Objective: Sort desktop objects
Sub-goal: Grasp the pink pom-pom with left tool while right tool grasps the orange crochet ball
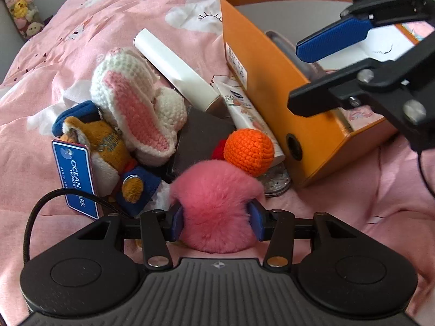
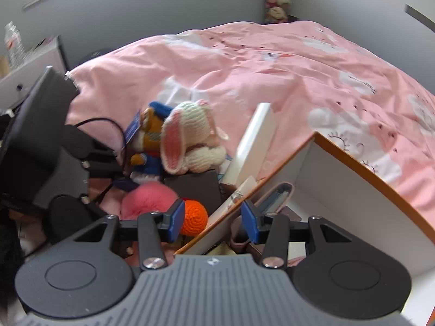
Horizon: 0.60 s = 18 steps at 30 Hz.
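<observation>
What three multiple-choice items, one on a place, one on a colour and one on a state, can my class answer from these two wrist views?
1. Where is the orange crocheted ball?
A. Inside the orange box
B. Outside the box, touching the pink pompom
C. On top of the crocheted rabbit

2. What colour is the inside of the rabbit's ear?
A. Blue
B. Green
C. Pink

3. How is the right claw?
A. Open, holding nothing
B. Shut on the orange ball
C. Shut on the rabbit

Answers:
1 B: the ball lies against the pompom, in front of the box's outer wall.
2 C: the ear's lining is pink inside a white edge.
3 A: its blue pads stand apart over the box's rim, gripping nothing.
</observation>
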Available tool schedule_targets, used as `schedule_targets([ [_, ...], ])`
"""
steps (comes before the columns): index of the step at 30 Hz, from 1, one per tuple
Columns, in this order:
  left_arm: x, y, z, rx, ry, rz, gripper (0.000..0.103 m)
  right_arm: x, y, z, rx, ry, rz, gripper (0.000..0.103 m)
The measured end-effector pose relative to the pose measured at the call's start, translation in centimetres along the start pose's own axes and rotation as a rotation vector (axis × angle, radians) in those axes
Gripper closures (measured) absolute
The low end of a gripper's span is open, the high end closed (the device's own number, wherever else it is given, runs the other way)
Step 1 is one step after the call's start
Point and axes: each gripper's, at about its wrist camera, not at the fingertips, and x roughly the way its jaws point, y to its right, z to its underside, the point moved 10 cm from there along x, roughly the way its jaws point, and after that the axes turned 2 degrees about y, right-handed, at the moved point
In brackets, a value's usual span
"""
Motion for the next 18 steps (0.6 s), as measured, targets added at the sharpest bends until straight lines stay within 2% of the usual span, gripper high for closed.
schedule_targets([
  [5,0.7,-0.5,0.2,-0.06,0.011,0.005,0.047,0.8,-2.1,0.0,-0.275,-0.031,-0.028,0.054],
  [8,0.7,-1.0,0.4,-0.093,0.007,0.015,0.051,1.6,-3.6,0.5,-0.46,-0.064,-0.051,0.054],
  [11,0.0,-1.1,0.8,-0.072,-0.014,0.011,0.057,2.9,-4.8,1.4,-0.606,-0.12,-0.047,0.054],
  [14,-1.2,-1.3,1.1,-0.055,-0.008,0.027,0.071,4.3,-5.3,2.1,-0.696,-0.167,-0.029,0.055],
  [18,-1.5,-2.2,2.1,-0.089,-0.023,0.047,0.072,5.7,-6.0,2.7,-0.732,-0.212,-0.046,0.055],
])
